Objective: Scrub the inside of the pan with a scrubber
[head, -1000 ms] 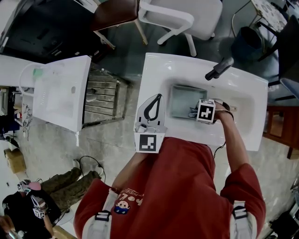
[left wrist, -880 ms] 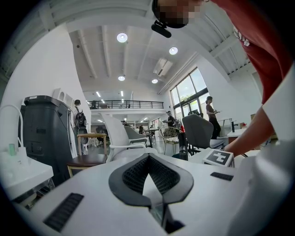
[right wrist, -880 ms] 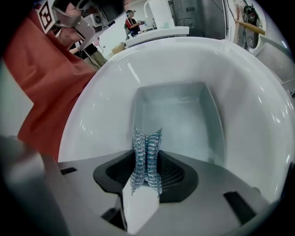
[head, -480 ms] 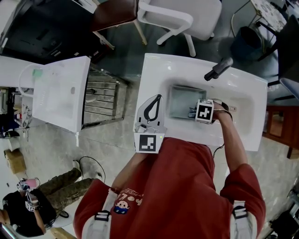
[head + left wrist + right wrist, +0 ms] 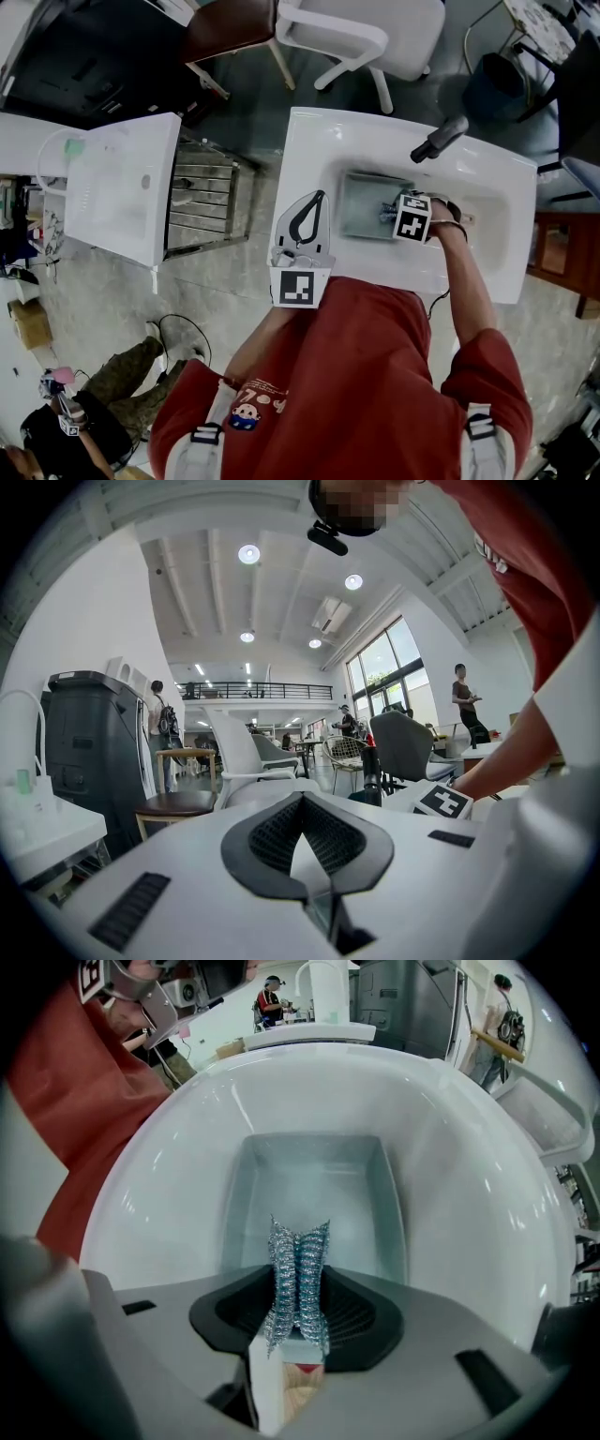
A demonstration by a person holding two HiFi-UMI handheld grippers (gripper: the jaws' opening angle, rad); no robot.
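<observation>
A scrubber (image 5: 298, 1269) is gripped in the right tongs (image 5: 298, 1330) over the pan (image 5: 328, 1190), which lies in the sink (image 5: 469, 1204). The left tongs (image 5: 305, 855) are closed and empty.

You stand on a mottled grey floor (image 5: 234, 281), seen from above. At the top of the frame, a white chair (image 5: 366, 33) sits beside a brown seat (image 5: 230, 23) on pale legs. At the left, a white cabinet (image 5: 122, 183) stands against a metal rack (image 5: 202, 202). A dark bin (image 5: 497, 89) occupies the upper right. In the left gripper view, your hall opens out. Round ceiling lights (image 5: 248, 553) glow at the top of the frame. Tall windows (image 5: 389, 672) at centre right let in daylight. A railed balcony (image 5: 253, 691) runs across the far wall, and a dark cabinet (image 5: 89, 742) stands at the left edge.
</observation>
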